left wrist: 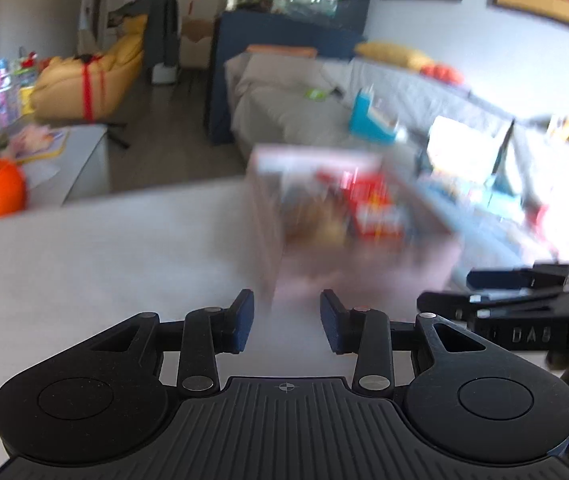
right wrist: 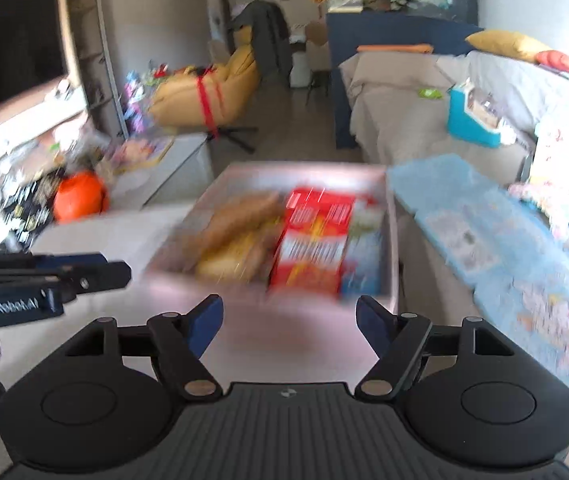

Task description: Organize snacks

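Observation:
A pink open box [right wrist: 308,176] stands on the white table [right wrist: 96,232], blurred by motion. It holds a red snack box [right wrist: 312,248], tan bread-like packs [right wrist: 240,224] and a white and blue pack [right wrist: 364,248]. My right gripper [right wrist: 289,322] is open and empty, just in front of the box's near wall. The box also shows in the left wrist view [left wrist: 268,232], with the red snack box [left wrist: 372,208] inside. My left gripper [left wrist: 287,320] is open and empty near the box's left corner. Each gripper appears at the edge of the other's view.
A light blue lid [right wrist: 484,248] lies to the right of the box. An orange pumpkin-shaped thing [right wrist: 80,196] sits at the table's far left. A grey sofa [right wrist: 404,112] with a blue container [right wrist: 472,116] stands behind, and a yellow chair [right wrist: 204,96] further back.

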Motion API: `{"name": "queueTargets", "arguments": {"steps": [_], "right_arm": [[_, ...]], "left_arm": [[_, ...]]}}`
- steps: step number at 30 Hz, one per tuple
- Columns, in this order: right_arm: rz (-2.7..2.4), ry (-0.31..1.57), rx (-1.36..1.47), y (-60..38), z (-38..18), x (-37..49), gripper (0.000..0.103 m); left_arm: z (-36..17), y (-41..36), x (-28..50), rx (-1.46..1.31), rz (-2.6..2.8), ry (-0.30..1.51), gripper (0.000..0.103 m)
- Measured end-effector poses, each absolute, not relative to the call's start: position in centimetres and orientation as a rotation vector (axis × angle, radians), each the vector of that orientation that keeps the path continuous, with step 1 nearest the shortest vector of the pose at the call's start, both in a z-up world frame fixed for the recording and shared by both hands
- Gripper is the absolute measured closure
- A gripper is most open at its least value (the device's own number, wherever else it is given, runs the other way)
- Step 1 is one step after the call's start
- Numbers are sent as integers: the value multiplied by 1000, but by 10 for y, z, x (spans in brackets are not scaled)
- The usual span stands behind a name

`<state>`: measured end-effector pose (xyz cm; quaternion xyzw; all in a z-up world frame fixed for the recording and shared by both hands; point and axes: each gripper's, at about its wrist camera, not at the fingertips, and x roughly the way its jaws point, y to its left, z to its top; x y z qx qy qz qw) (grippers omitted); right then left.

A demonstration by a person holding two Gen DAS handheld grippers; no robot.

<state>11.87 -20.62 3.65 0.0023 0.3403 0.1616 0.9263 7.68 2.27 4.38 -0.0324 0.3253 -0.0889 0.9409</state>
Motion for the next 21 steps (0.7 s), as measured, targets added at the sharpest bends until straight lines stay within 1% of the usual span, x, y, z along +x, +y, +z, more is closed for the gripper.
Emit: {"name": "queueTargets", "arguments": {"steps": [4,6,8,10,11,12,18,21], "right_arm": [[358,761,-16,-183,11,80,28],[364,790,-37,-171,-4,67,28],[348,796,-78,-163,-17,63,25],[287,750,-129,-157,-22,56,14],[260,746,-127,-158,-24,55,7],[246,756,-104,-162,-25,56,3],[237,760,-71,-173,-24,53,0],[230,711,-66,-173,-29,48,0]], "left_arm": [[13,20,30,-25,-79,699,62],[-2,19,21,-36,-63,725,62],[-11,15,13,-10,-48,682,62],[-11,12,13,-6,-32,671,61],[-11,12,15,-14,-32,669,60],[-11,13,15,-22,-32,666,60],[-15,8,12,-24,-12,654,57],[-16,7,14,-36,-22,652,50]]}}
